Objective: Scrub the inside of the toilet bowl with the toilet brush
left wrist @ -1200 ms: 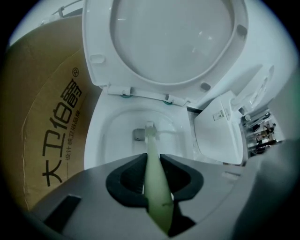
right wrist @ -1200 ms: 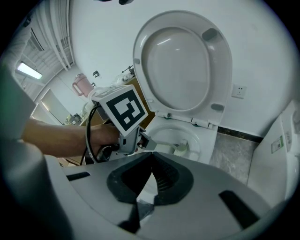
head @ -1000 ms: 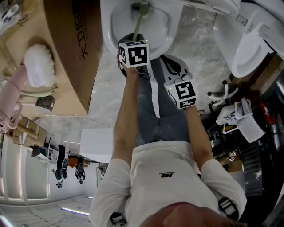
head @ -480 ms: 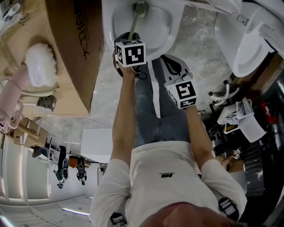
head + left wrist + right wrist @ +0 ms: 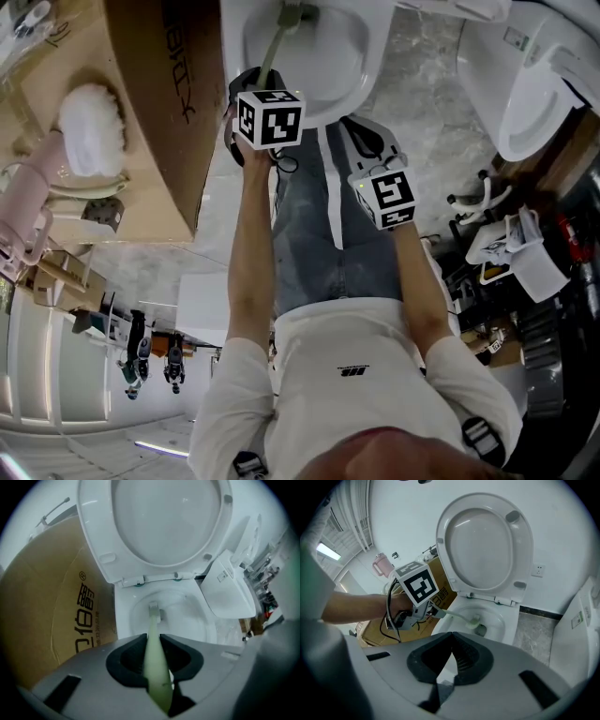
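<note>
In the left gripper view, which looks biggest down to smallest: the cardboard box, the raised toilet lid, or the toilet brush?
1 and 2. The cardboard box and the raised toilet lid look too alike to rank, and the box runs off the picture's edge.
3. The toilet brush is smallest, though its handle swells close to the camera.

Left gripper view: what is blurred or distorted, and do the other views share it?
Left gripper view: heavy fisheye bend, dark corners, the toilet brush handle soft up close. Right gripper view: same bend, green smear at the left edge. Head view: evenly lit, fairly sharp, edges curved.
</note>
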